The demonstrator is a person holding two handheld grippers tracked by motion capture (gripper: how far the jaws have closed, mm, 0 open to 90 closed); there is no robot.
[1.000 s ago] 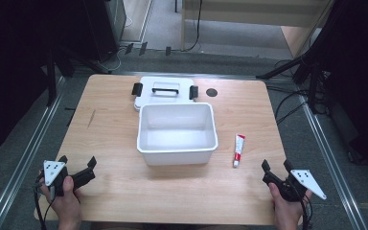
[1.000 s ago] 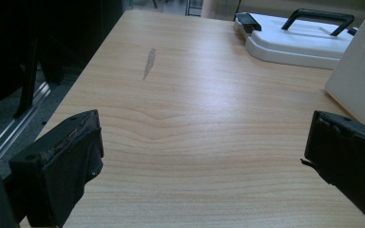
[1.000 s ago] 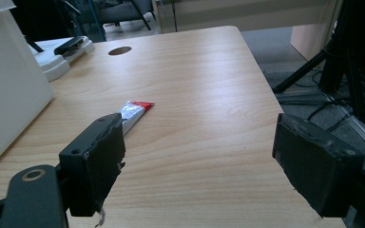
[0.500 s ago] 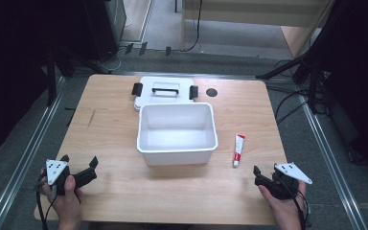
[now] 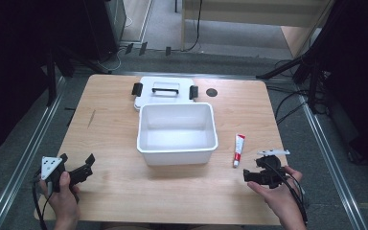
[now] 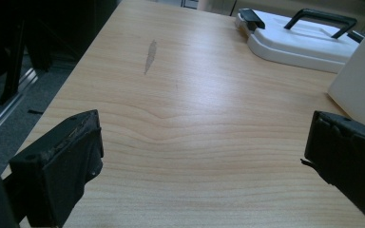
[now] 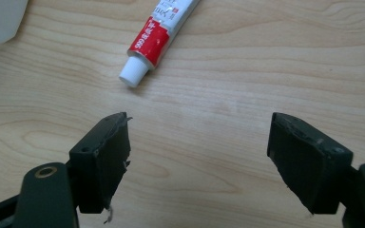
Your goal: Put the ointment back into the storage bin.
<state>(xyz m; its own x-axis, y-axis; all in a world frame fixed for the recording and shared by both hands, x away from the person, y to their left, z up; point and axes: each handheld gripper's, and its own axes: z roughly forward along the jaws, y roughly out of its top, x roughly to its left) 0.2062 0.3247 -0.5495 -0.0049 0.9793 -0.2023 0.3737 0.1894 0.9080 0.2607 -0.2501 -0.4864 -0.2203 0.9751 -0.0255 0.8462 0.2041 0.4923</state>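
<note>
A red-and-white tube (image 5: 238, 149) with a white cap lies on the wooden table, right of an empty white bin (image 5: 177, 157). My right gripper (image 5: 248, 176) hovers just in front of the tube and points down at the table. In the right gripper view the tube (image 7: 161, 33) lies beyond the open jaws (image 7: 199, 137), cap end nearest. Those jaws have just been opening, with nothing between them. My left gripper (image 5: 77, 159) rests open near the front left edge. Its jaws (image 6: 202, 142) stand wide over bare wood.
The bin's white lid (image 5: 165, 91) with a black handle and clips lies flat behind the bin, also seen as the lid (image 6: 304, 40) in the left gripper view. A small black round spot (image 5: 212, 92) marks the table at the back. Dark stands and cables surround the table.
The right gripper has moved left and up from the front right corner towards the tube and tipped downward. The left gripper has stayed in place.
</note>
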